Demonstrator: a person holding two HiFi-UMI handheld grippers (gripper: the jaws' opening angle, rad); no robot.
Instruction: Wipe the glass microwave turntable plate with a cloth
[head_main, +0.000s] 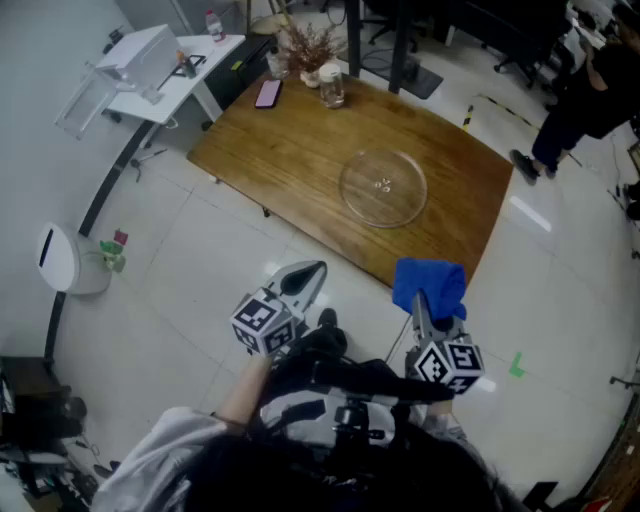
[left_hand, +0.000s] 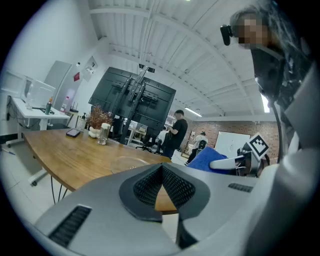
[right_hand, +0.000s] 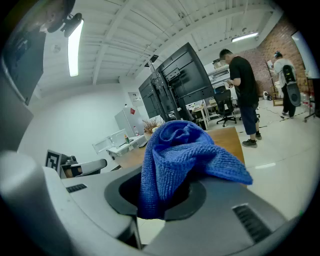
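The clear glass turntable plate (head_main: 383, 187) lies flat on the right half of the wooden table (head_main: 290, 150); it shows faintly in the left gripper view (left_hand: 131, 162). Both grippers hang over the floor, short of the table's near edge. My left gripper (head_main: 306, 274) (left_hand: 161, 168) is shut with nothing in it. Further right, my right gripper (head_main: 421, 300) (right_hand: 167, 192) is shut on a crumpled blue cloth (head_main: 430, 283) (right_hand: 180, 152), which drapes over its jaws and hides their tips. The cloth (left_hand: 207, 157) also shows in the left gripper view.
At the table's far end are a phone (head_main: 268, 93), a glass jar (head_main: 332, 87) and a vase of dried plants (head_main: 305, 48). A white desk (head_main: 165, 75) stands beyond. A person (head_main: 580, 100) stands at the right. A white device (head_main: 62, 260) sits on the floor.
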